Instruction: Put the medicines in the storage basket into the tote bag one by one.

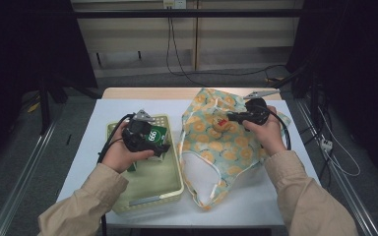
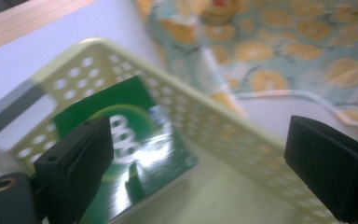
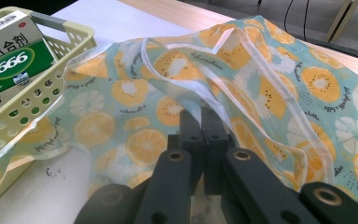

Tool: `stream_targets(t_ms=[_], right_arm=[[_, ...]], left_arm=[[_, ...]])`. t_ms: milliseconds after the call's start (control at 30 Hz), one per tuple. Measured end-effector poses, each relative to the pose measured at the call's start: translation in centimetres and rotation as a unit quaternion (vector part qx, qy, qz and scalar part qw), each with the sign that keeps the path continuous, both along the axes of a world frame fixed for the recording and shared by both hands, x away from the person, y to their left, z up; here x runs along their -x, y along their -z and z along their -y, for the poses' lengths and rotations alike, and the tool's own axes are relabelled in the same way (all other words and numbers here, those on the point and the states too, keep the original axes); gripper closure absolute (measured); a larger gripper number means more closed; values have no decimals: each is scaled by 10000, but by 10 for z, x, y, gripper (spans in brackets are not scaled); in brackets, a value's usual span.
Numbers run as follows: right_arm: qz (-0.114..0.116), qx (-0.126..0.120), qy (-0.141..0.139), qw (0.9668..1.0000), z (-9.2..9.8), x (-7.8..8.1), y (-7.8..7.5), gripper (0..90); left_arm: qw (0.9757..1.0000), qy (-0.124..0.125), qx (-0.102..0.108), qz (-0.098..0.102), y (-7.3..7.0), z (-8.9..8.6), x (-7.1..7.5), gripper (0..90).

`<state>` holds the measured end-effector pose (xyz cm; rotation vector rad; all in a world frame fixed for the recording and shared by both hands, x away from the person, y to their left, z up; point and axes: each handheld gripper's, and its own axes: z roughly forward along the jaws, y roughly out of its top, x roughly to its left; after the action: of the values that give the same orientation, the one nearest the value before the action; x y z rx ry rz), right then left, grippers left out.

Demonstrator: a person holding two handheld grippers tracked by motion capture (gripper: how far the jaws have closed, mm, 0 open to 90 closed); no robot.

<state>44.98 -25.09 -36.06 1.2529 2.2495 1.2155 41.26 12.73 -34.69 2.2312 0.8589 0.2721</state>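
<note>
A pale yellow perforated basket (image 1: pixel 177 167) stands on the left of the white table cover. In it a green box (image 1: pixel 156 134) marked 666 leans against the far wall. My left gripper (image 1: pixel 161 146) hovers over the basket beside the box. Its jaws stand wide apart in the left gripper view (image 2: pixel 198 140), with the box (image 2: pixel 140 140) behind the left jaw and untouched. A light blue bag (image 1: pixel 216 147) printed with orange slices lies to the right. My right gripper (image 1: pixel 227 118) is shut on the bag's fabric (image 3: pixel 144 102), which rises around its closed jaws (image 3: pixel 200 116).
The basket's rim (image 3: pixel 9 121) nearly touches the bag's left edge. A grey pointed object (image 1: pixel 261 93) lies at the table's back right by the wooden edge (image 1: pixel 147 92). Cables (image 1: pixel 177 59) run along the floor behind. Bare white cover (image 1: pixel 256 201) shows at the front right.
</note>
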Motion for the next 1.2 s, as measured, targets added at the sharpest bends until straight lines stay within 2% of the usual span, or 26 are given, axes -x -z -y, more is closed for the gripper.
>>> stream_targets(t_ms=[133,200,267,333,400,467,567,633,700,733,833,933,1067,1200], right_arm=[[3,-10,24,10000,2,1,1,900],[6,-10,41,10000,3,1,1,900],[1,-18,59,10000,4,1,2,900],[-1,-12,69,10000,5,1,2,900],[9,-10,72,10000,5,0,2,900],[12,-20,70,10000,6,0,2,900],[3,-10,66,10000,6,0,3,900],[-1,-15,63,10000,6,0,4,900],[-5,-16,63,10000,6,0,4,900],[-5,-16,60,10000,6,0,4,900],[0,-27,59,10000,6,0,4,900],[1,-29,65,10000,6,0,3,900],[10,-31,80,10000,7,0,3,900],[-5,-22,71,10000,6,-1,4,900]], left_arm=[[9997,-263,-28,13,9,-14,-11,83],[9994,-346,-6,14,14,-15,-14,82],[9992,-385,-104,27,18,-14,-16,82],[9992,-382,-99,-18,23,-11,-18,81],[9989,-397,-248,-15,26,-7,-20,76],[9989,-389,-260,-41,28,-4,-21,73],[9980,-473,-421,83,30,2,-22,69],[9978,-462,-474,62,34,6,-23,63],[9965,-443,-688,166,37,9,-22,52],[9961,-460,-722,208,38,10,-22,46],[9963,-641,-560,77,41,8,-24,34],[9963,-689,-508,13,44,6,-25,19],[9961,-671,-565,88,42,9,-23,26],[9957,-699,-613,22,45,10,-23,16]])
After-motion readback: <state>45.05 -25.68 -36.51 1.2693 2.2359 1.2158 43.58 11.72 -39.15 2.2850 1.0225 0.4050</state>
